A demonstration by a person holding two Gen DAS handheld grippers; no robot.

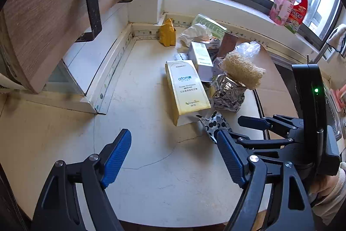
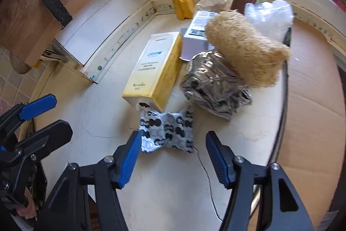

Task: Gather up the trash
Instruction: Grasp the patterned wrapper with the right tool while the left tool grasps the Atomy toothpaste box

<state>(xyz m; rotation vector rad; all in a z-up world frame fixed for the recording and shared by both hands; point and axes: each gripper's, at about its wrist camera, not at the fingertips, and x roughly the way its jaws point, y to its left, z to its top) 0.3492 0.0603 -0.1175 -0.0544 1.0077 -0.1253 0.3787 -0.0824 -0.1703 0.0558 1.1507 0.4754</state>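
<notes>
We hold the right gripper (image 2: 173, 157) with jaws apart and empty, just short of the dotted wrapper (image 2: 167, 130) on the counter (image 2: 168, 183), beside the yellow box (image 2: 155, 70) and foil bag (image 2: 214, 86). Our left gripper (image 1: 173, 157) stands wide over bare counter, holding nothing.

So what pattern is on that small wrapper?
Black and white circles on silver wrapper; clearest in right wrist view.

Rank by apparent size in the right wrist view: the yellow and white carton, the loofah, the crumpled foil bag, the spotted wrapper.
1. yellow and white carton
2. loofah and crumpled foil bag: too alike to separate
3. spotted wrapper, smallest, though nearest the camera
</notes>
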